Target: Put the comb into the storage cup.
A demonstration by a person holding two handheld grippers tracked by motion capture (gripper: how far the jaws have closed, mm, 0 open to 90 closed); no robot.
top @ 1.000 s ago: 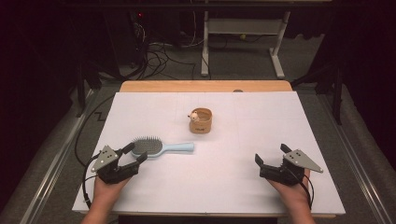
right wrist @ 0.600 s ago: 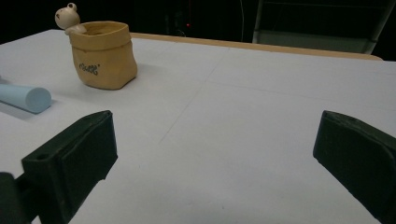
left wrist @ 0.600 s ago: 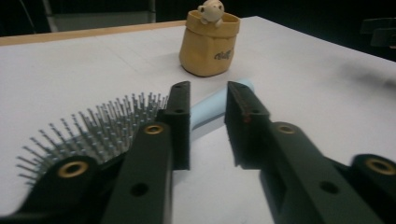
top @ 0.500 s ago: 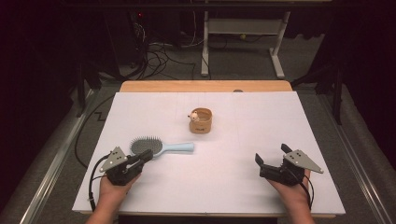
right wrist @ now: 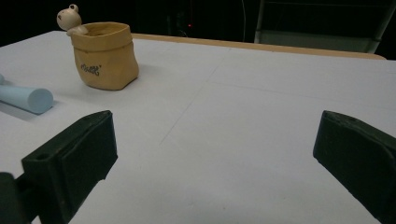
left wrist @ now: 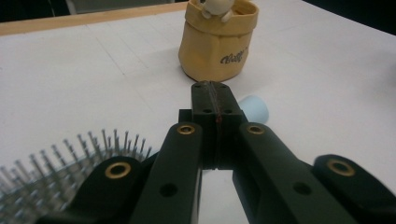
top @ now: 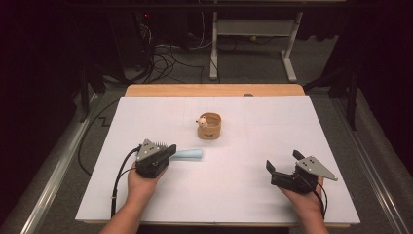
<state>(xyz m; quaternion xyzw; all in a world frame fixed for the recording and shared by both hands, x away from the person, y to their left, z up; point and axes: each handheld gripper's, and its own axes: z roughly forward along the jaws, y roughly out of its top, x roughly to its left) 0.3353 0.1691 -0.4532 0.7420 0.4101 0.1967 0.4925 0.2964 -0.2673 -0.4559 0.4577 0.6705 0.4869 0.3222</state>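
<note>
Left gripper has just been closing, now shut empty, sitting over brush lying near pot. Right gripper is gaping open. Risk: shut jaws nudging the brush away, not gripping it.

Left hand-held gripper shut, now over hairbrush

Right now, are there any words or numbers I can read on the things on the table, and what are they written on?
One dark script word on the side of the tan pot: too blurred to read for sure; it seems to start with "B".
The same word in the right gripper view: too small to read.
The hairbrush and its pale blue handle: no words or numbers.
The table: no words or numbers.
</note>
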